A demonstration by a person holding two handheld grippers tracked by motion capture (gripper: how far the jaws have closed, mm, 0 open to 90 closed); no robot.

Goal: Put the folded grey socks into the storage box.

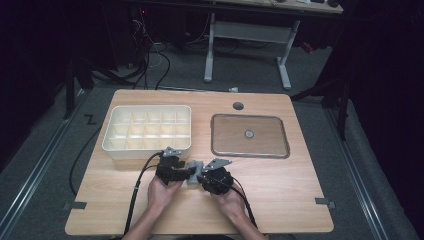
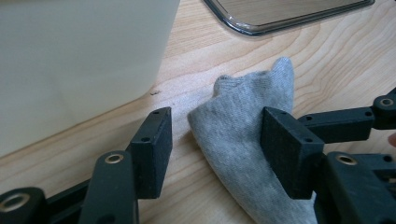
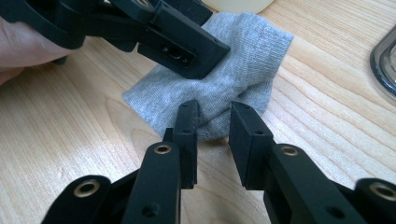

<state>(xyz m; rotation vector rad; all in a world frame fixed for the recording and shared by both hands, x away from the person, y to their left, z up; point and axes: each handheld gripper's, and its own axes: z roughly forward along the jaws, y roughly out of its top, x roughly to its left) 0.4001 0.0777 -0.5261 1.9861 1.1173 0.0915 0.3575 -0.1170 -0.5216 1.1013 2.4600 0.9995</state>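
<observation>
A small grey sock (image 1: 194, 170) lies crumpled on the wooden table near its front edge, between my two grippers. In the left gripper view, my left gripper (image 2: 215, 126) is open around the sock (image 2: 243, 107): the right jaw rests at the fabric and the left jaw stands clear of it. In the right gripper view, my right gripper (image 3: 215, 112) is open with a narrow gap, its tips at the near folded edge of the sock (image 3: 243, 60). One jaw of the left gripper (image 3: 182, 42) lies over the sock's far side. Seen from above, the left gripper (image 1: 187, 172) and right gripper (image 1: 202, 176) face each other.
A cream compartment box (image 1: 150, 106) stands just behind the left gripper, close to it (image 2: 70, 60). A clear shallow tray (image 1: 212, 135) lies at the back right, and its rim (image 3: 385, 65) appears at the right edge of the right gripper view. Both hands rest on the table.
</observation>
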